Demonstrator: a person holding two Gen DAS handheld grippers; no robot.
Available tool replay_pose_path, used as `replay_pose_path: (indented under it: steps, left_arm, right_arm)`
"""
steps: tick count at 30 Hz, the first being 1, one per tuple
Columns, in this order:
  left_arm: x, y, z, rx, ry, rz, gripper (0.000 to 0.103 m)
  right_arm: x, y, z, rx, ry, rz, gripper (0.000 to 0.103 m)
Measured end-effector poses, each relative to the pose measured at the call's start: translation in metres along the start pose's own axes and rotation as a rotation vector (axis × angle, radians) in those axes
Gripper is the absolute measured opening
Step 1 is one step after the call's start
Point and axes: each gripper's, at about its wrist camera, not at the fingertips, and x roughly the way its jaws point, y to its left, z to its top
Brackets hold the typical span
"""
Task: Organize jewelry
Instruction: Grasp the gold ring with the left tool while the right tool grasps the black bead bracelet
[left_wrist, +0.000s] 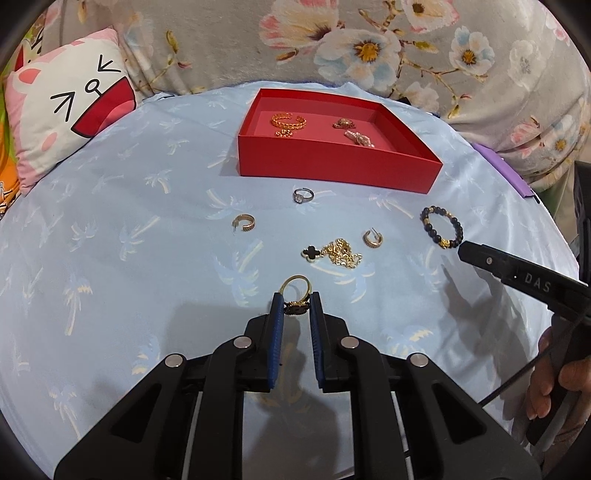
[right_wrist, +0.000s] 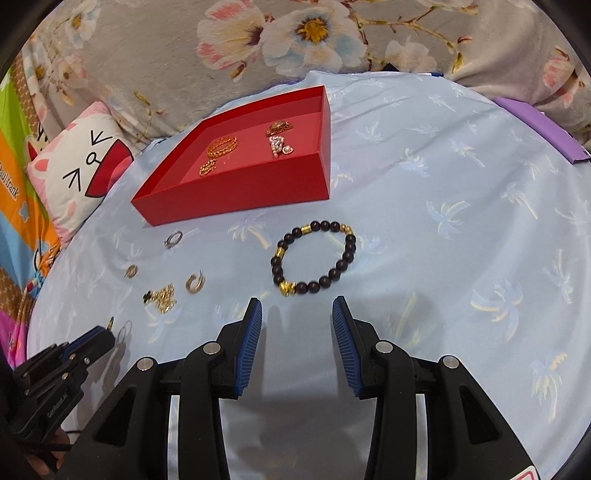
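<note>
While the left tongs (left_wrist: 297, 308) sit clamped on a gold ring (left_wrist: 295, 293) with a dark flower-shaped top, lifted a bit off the blue palm-print cloth (left_wrist: 129, 258) by the look of it, the right tongs (right_wrist: 297, 314) hang wide apart with nothing in them. The red box (left_wrist: 332, 168) lies straight ahead of the left tongs, well apart, with the chain necklace (left_wrist: 334, 253), two gold hoop earrings (left_wrist: 244, 223) and a silver ring (left_wrist: 303, 195) in between, so I'd guess the carry goes forward over those. The ring's band points away from the tongs, toward the box.

The right wrist view shows the beaded bracelet (right_wrist: 314, 256) just ahead of the right tongs, roughly centred on the gap, so that arm's nearer to it. The left view only catches it off at the side, near the right tongs' tip.
</note>
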Motion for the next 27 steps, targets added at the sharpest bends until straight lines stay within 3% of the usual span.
replay_pose_path:
  steps: [9, 14, 19, 27]
  left_arm:
    - [0.002, 0.005, 0.008, -0.008, -0.016, -0.009, 0.013]
    - [0.002, 0.006, 0.009, -0.010, -0.014, -0.009, 0.013]
    - [0.005, 0.008, 0.012, -0.013, -0.015, -0.008, 0.013]
    - [0.000, 0.010, 0.019, -0.010, -0.031, -0.004, 0.013]
  right_arm:
    - [0.018, -0.016, 0.028, 0.029, -0.007, -0.100, 0.039]
    - [0.034, -0.011, 0.029, -0.012, 0.017, -0.136, 0.028]
    - [0.034, -0.014, 0.029, -0.025, 0.011, -0.173, 0.009]
    - [0.022, -0.014, 0.029, -0.009, -0.019, -0.142, 0.007]
